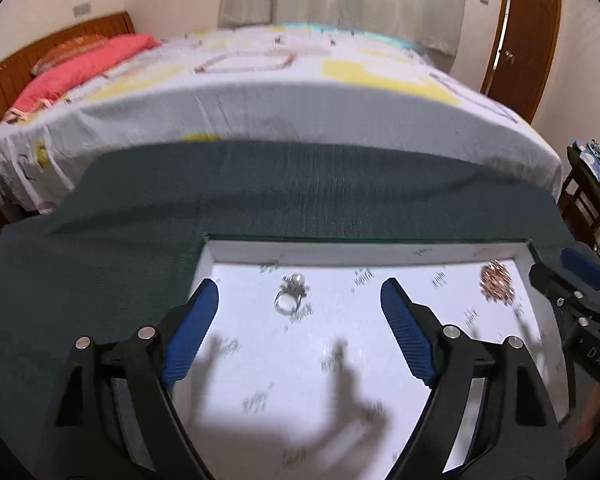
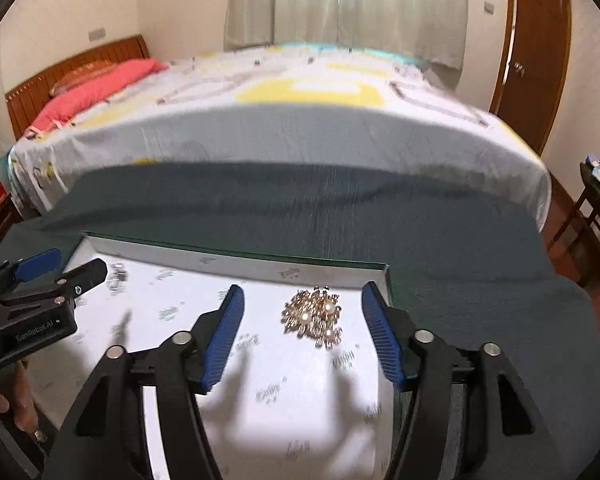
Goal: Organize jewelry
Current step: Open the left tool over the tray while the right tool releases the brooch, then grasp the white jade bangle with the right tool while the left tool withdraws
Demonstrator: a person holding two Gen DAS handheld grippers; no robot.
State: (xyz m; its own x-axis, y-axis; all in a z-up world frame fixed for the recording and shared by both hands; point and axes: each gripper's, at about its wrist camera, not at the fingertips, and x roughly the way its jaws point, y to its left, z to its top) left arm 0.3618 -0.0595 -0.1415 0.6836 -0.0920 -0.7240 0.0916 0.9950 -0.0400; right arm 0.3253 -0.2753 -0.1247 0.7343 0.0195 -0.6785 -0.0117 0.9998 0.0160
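Left gripper (image 1: 300, 292) stood wide open over silver ring (image 1: 290, 298) in white tray (image 1: 380, 254); right gripper (image 2: 302, 300) open, empty, flanking gold brooch (image 2: 314, 318).

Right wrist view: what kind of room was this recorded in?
Most likely a home bedroom: a made bed with a wooden headboard and a pink pillow, curtains behind it and a wooden door. The jewelry tray sits on a dark green cloth.

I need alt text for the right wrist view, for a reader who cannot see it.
The open right tool hovers over a gold pearl brooch lying in a shallow white box on a dark green cloth. The left tool enters at left; a bed stands behind.
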